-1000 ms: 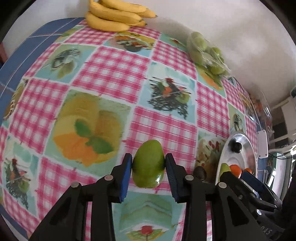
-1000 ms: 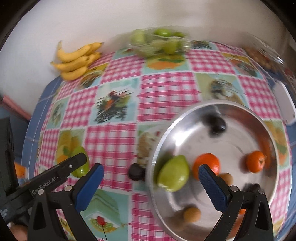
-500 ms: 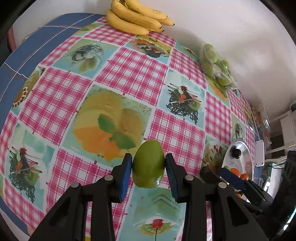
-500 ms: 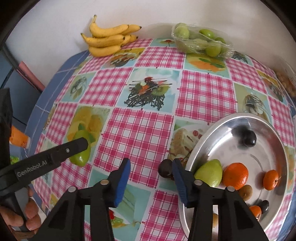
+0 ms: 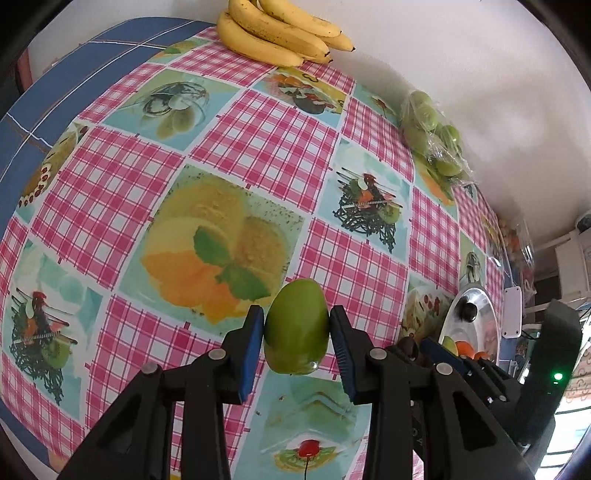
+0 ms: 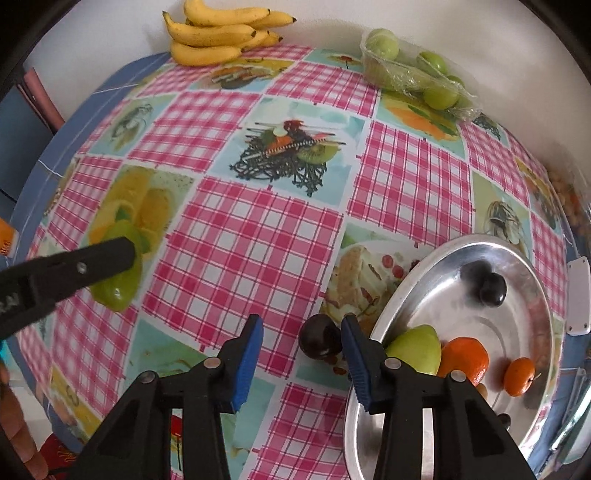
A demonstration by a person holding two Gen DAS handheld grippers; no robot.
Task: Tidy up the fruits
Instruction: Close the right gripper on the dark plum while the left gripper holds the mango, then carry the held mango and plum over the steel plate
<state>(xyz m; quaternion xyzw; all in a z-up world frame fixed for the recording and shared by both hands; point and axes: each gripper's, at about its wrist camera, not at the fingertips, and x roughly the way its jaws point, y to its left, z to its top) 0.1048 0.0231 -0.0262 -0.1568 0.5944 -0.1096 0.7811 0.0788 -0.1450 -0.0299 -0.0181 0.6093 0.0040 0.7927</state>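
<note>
My left gripper (image 5: 297, 334) is shut on a green mango (image 5: 296, 326) and holds it above the checked tablecloth; the mango also shows in the right wrist view (image 6: 120, 275), partly behind the left gripper's finger. My right gripper (image 6: 301, 341) is open, and a dark plum (image 6: 319, 341) lies on the cloth between its pads, close to the right one. The steel tray (image 6: 524, 266) to the right holds a green fruit (image 6: 417, 349), two oranges (image 6: 465, 360) and a dark plum (image 6: 493, 290).
A bunch of bananas (image 6: 221, 31) lies at the far edge by the wall. A wrapped pack of green fruits (image 6: 417, 72) sits at the back right. A white box (image 6: 578, 297) lies beyond the tray. The table's blue edge (image 5: 74, 85) runs along the left.
My right gripper moved left off the tray and narrowed around the dark plum on the cloth. My left gripper kept hold of the mango and shifted left and back.
</note>
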